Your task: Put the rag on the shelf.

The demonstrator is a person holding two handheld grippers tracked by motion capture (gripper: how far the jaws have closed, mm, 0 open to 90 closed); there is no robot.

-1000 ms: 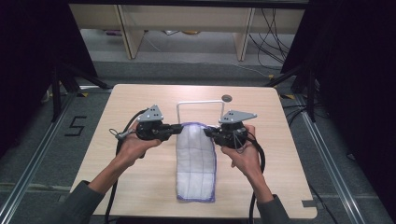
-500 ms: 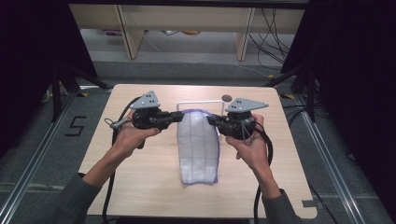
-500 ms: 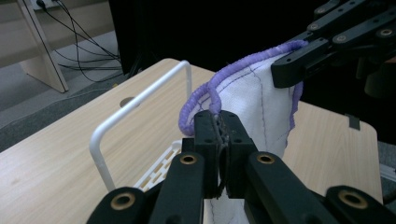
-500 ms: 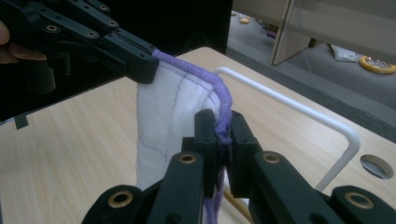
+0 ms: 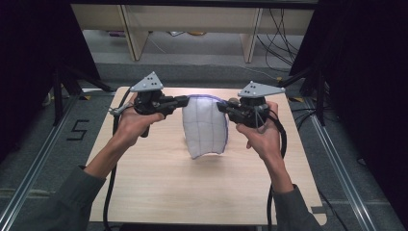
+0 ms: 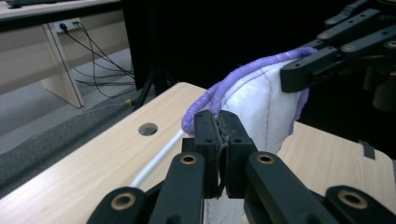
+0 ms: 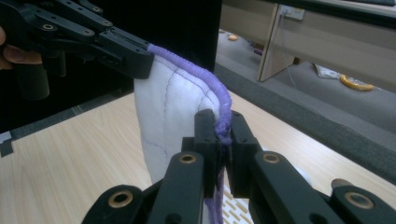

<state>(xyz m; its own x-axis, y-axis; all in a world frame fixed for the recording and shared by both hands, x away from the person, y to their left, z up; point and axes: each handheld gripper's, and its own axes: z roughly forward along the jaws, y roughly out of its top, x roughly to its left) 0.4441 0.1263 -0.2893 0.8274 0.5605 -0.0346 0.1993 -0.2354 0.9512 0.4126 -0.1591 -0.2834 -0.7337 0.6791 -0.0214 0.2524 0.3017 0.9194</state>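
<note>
Hanging limp between the left claw (image 5: 185,100) and right claw (image 5: 222,106), each clamped on a top corner, the white purple-edged cloth (image 5: 206,126) appears light, soft, best gripped at its stitched hem.

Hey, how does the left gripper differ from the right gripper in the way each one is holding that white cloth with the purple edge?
The left gripper pinches the cloth at its top left corner, while the right gripper pinches the top right corner. The left gripper's jaws point toward the right of the high view; the right gripper's point left, so they face each other. Both are shut on the purple hem, holding the cloth so it hangs above the table.
</note>
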